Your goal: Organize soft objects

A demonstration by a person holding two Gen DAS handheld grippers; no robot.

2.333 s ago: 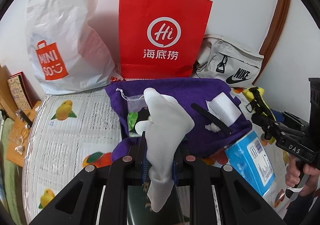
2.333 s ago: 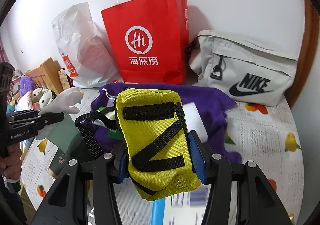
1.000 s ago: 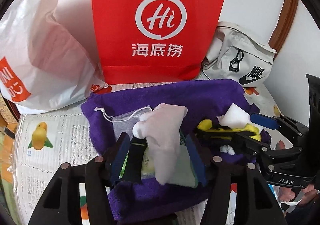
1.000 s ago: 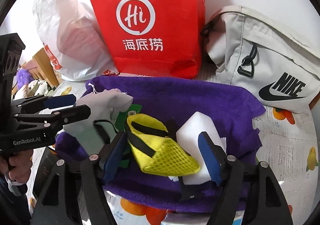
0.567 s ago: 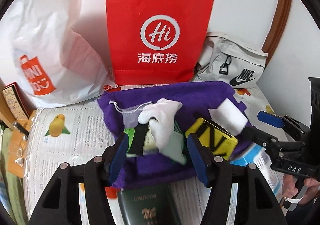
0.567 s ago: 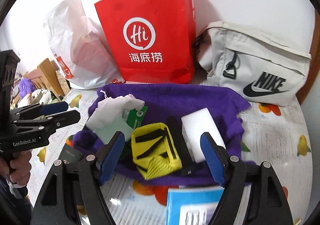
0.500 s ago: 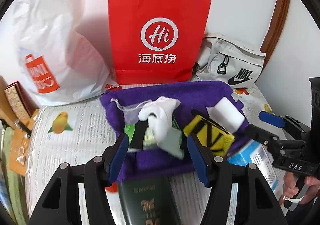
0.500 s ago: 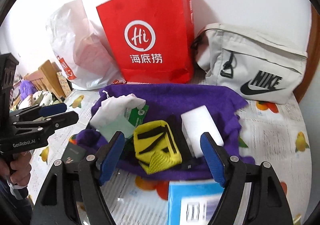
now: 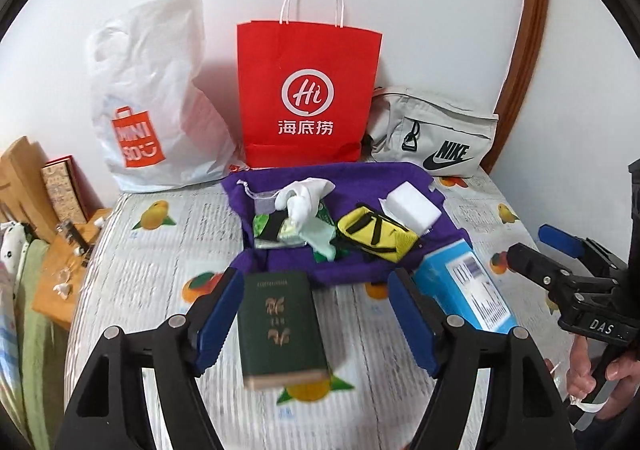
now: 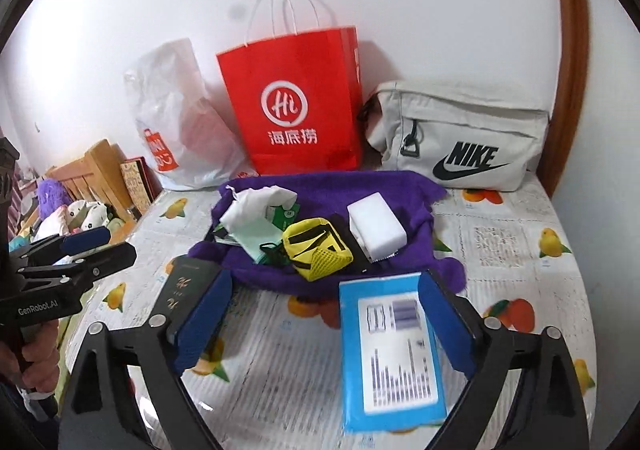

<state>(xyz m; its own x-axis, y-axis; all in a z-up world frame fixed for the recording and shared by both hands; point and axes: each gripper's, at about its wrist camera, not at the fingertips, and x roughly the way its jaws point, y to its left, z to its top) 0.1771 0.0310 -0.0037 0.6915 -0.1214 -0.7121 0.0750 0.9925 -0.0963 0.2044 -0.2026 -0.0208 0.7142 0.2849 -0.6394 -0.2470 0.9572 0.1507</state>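
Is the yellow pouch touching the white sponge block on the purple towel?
Cannot tell. In the right wrist view a dark strip shows between the yellow pouch and the white sponge block; the left wrist view shows them overlapping.

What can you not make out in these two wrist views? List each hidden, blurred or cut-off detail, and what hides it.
- Blue box, right wrist view: its label print is blurred.
- Green book, left wrist view: cover lettering too small and blurred.
- Green packet, left wrist view: mostly covered by the white cloth.
- Red paper bag, both views: contents hidden by its own wall.
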